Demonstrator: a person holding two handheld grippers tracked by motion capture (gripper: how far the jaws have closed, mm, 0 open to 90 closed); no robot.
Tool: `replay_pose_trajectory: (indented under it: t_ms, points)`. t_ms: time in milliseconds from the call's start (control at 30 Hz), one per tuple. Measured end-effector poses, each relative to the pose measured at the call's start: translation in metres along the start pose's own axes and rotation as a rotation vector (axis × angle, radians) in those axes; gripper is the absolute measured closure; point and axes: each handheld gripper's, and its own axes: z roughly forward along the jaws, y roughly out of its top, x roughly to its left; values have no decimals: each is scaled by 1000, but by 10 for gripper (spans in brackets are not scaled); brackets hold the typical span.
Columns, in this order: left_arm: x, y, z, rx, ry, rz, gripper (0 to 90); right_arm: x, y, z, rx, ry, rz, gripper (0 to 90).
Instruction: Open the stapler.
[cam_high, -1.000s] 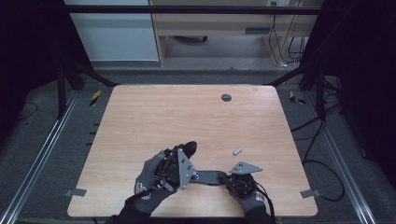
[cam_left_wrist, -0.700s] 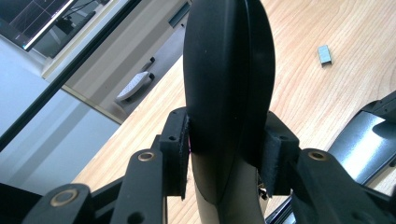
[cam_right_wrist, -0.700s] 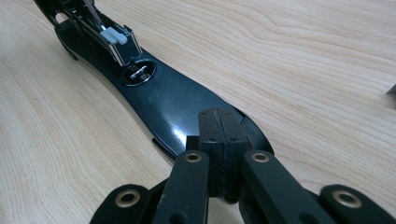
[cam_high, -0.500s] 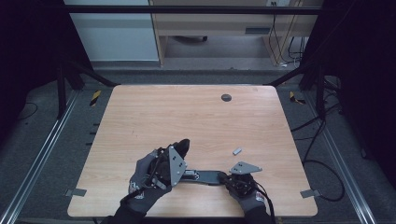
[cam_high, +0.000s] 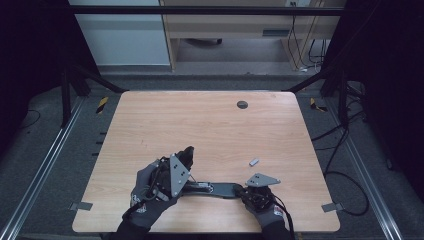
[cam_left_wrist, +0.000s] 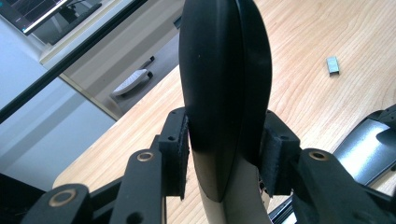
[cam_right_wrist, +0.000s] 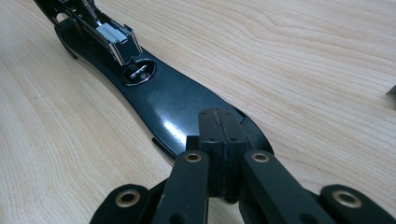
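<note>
A black stapler lies opened out near the table's front edge, its base (cam_high: 220, 189) flat on the wood. My left gripper (cam_high: 180, 167) is shut on the stapler's rounded black top cover (cam_left_wrist: 224, 79), which stands swung up from the base. The metal staple channel (cam_right_wrist: 112, 35) lies exposed along the base (cam_right_wrist: 159, 102). With its jaws shut, my right gripper (cam_right_wrist: 219, 126) rests its tips on the base's near end. In the high view that right gripper (cam_high: 245, 191) sits at the base's right end. A short strip of staples (cam_high: 254, 161) lies loose on the table to the right.
A dark round grommet (cam_high: 242, 104) sits in the wooden table top (cam_high: 200, 125) near its far edge. Black frame posts stand at both sides, with cables on the floor to the right. The staple strip (cam_left_wrist: 332, 65) lies beyond the raised cover.
My left gripper has shifted a little to the left with the stapler's cover, tipping it further back. The right gripper and the base have stayed put.
</note>
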Motion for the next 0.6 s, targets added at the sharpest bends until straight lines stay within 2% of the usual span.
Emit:
replay_pose_trajectory:
  t_ms: [200, 433, 600]
  points:
    - [6, -3, -3, 2, 4, -23, 582, 0, 0, 0, 1, 1, -2, 900]
    - [19, -11, -10, 0, 3, -77, 577, 0, 0, 0, 1, 2, -3, 900]
    - [24, -15, -13, -1, 5, -98, 573, 0, 0, 0, 2, 2, -4, 900]
